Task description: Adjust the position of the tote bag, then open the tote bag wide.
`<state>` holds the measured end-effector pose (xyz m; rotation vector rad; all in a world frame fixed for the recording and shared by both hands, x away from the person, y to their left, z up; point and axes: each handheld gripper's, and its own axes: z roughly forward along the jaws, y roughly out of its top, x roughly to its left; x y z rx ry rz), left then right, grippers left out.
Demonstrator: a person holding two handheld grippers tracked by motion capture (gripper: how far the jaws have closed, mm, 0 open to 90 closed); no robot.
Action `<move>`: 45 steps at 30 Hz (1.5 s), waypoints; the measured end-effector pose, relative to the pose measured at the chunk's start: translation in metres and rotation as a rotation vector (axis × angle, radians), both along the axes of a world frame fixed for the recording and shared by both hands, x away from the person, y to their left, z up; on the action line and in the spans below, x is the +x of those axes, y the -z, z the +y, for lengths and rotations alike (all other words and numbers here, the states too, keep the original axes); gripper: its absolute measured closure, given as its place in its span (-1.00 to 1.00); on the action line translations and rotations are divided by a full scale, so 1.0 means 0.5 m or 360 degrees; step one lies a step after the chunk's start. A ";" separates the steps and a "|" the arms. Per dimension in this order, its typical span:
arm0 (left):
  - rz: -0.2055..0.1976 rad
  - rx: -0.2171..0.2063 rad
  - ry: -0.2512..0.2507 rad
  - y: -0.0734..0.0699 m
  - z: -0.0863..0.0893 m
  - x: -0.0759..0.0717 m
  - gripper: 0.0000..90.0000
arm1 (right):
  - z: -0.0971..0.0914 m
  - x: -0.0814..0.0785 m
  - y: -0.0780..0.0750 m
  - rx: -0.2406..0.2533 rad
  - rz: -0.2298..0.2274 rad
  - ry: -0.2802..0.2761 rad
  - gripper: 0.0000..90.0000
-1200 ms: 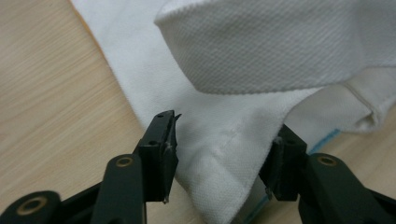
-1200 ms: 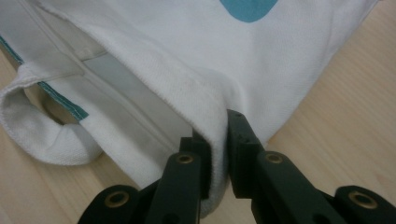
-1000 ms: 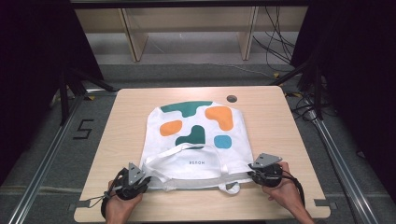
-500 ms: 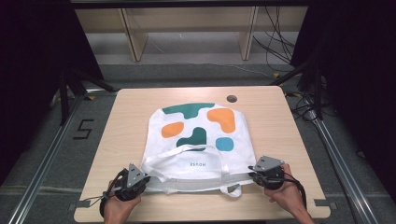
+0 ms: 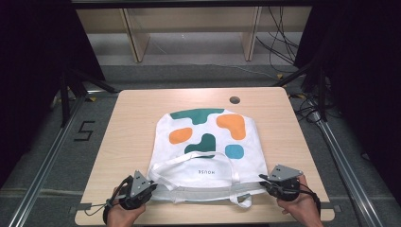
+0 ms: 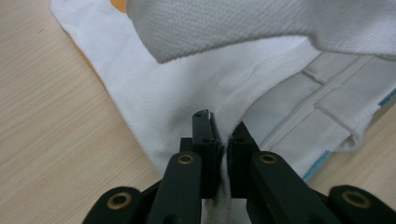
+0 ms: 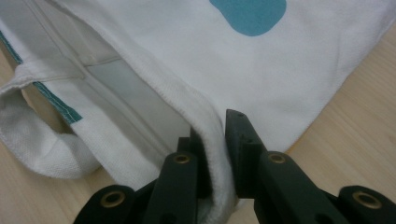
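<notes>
A white tote bag (image 5: 203, 142) with teal and orange patches lies flat on the wooden table (image 5: 132, 118), its opening toward the near edge. My left gripper (image 5: 152, 185) is shut on the bag's top hem at the near left corner; the left gripper view shows the white cloth (image 6: 187, 93) pinched between the jaws of that gripper (image 6: 226, 135). My right gripper (image 5: 263, 182) is shut on the hem at the near right corner, and the folded hem (image 7: 187, 98) runs between its jaws (image 7: 219, 130). Both pairs of jaws have just been closing on the cloth.
One white handle (image 5: 189, 163) loops over the bag's front, and the other (image 5: 243, 201) hangs past the near hem. A round cable hole (image 5: 234, 100) sits at the table's far right. Wooden shelf legs (image 5: 135, 40) and cables stand on the floor beyond.
Both grippers have closed on the bag's near hem. The right gripper has shifted outward to the right, and the bag has slid slightly toward the near edge.
</notes>
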<state>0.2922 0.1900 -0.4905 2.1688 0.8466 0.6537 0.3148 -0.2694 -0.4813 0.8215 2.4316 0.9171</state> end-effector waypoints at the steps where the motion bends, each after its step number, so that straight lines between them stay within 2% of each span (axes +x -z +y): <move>1: -0.0005 0.0023 0.0020 -0.003 0.003 0.001 0.89 | 0.000 -0.001 -0.001 0.0010 0.0006 0.0014 0.82; 2: -0.0001 -0.0047 -0.0019 -0.001 -0.001 -0.004 0.90 | -0.001 -0.001 -0.003 0.0018 -0.0008 0.0010 0.82; 3: -0.0015 0.0039 0.0046 -0.009 0.007 0.000 0.90 | -0.002 -0.002 -0.007 0.0036 -0.0005 0.0013 0.82; 4: -0.0007 -0.0083 -0.0027 -0.006 0.000 -0.007 0.90 | -0.004 -0.001 -0.010 0.0050 -0.0010 0.0005 0.82; 5: -0.0014 -0.0098 -0.0027 -0.010 0.001 -0.008 0.90 | -0.005 -0.002 -0.014 0.0085 -0.0006 0.0015 0.83; 6: -0.0050 -0.0075 0.0009 -0.015 0.006 -0.006 0.90 | -0.008 -0.002 -0.017 0.0099 -0.0012 0.0017 0.83; 7: -0.0054 -0.0143 -0.0020 -0.015 0.001 -0.009 0.91 | -0.011 -0.002 -0.020 0.0109 -0.0036 0.0012 0.83; 8: -0.0046 -0.0156 -0.0028 -0.018 0.000 -0.011 0.91 | -0.012 -0.003 -0.023 0.0117 -0.0038 0.0020 0.83; 9: -0.0067 -0.0172 -0.0035 -0.022 -0.002 -0.013 0.90 | -0.012 -0.005 -0.028 0.0134 -0.0035 0.0031 0.83; 10: -0.0092 -0.0171 -0.0025 -0.024 -0.003 -0.013 0.91 | -0.015 -0.006 -0.037 0.0166 -0.0066 0.0021 0.84; 11: -0.0100 -0.0157 -0.0002 -0.030 -0.001 -0.012 0.91 | -0.017 -0.008 -0.042 0.0184 -0.0065 0.0036 0.85; 12: -0.0079 -0.0208 -0.0039 -0.033 -0.003 -0.016 0.91 | -0.017 -0.008 -0.042 0.0184 -0.0065 0.0036 0.85; 13: -0.0111 -0.0198 -0.0011 -0.042 0.000 -0.013 0.91 | -0.019 -0.007 -0.046 0.0201 -0.0082 0.0031 0.85; 14: -0.0094 -0.0256 -0.0035 -0.044 -0.003 -0.015 0.91 | -0.022 -0.007 -0.056 0.0230 -0.0101 0.0040 0.86; 16: -0.0124 -0.0271 -0.0007 -0.055 -0.002 -0.012 0.91 | -0.023 -0.008 -0.062 0.0250 -0.0087 0.0058 0.87; 18: -0.0146 -0.0300 -0.0015 -0.069 -0.001 -0.011 0.92 | -0.025 -0.005 -0.075 0.0278 -0.0144 0.0054 0.89; 19: -0.0154 -0.0310 -0.0004 -0.077 0.001 -0.008 0.92 | -0.025 -0.003 -0.091 0.0303 -0.0196 0.0052 0.91; 21: -0.0168 -0.0369 -0.0016 -0.090 0.002 -0.005 0.92 | -0.022 -0.005 -0.099 0.0331 -0.0203 0.0077 0.91; 23: -0.0187 -0.0373 -0.0020 -0.110 0.002 -0.004 0.92 | -0.022 0.001 -0.121 0.0316 -0.0255 0.0068 0.93; 27: -0.0279 -0.0381 -0.0010 -0.162 0.001 0.003 0.92 | -0.019 0.009 -0.161 0.0343 -0.0348 0.0067 0.95; 28: -0.0303 -0.0385 -0.0013 -0.176 0.000 0.004 0.93 | -0.022 0.014 -0.175 0.0329 -0.0410 0.0054 0.95; 29: -0.0311 -0.0409 -0.0022 -0.188 -0.002 0.005 0.93 | -0.022 0.015 -0.188 0.0346 -0.0426 0.0070 0.95; 34: -0.0436 -0.0440 0.0006 -0.258 -0.004 0.011 0.93 | -0.027 0.023 -0.261 0.0392 -0.0554 0.0072 0.96; 37: -0.0493 -0.0461 0.0013 -0.291 -0.009 0.012 0.94 | -0.031 0.028 -0.297 0.0392 -0.0600 0.0058 0.96; 38: -0.0519 -0.0479 0.0024 -0.304 -0.011 0.014 0.94 | -0.032 0.027 -0.309 0.0401 -0.0584 0.0057 0.96; 41: -0.0577 -0.0522 0.0037 -0.329 -0.015 0.014 0.94 | -0.039 0.029 -0.339 0.0405 -0.0615 0.0063 0.96; 42: -0.0592 -0.0517 0.0042 -0.338 -0.018 0.011 0.94 | -0.043 0.028 -0.348 0.0392 -0.0622 0.0068 0.96; 45: -0.0639 -0.0570 0.0079 -0.368 -0.025 0.001 0.94 | -0.053 0.022 -0.374 0.0415 -0.0671 0.0051 0.96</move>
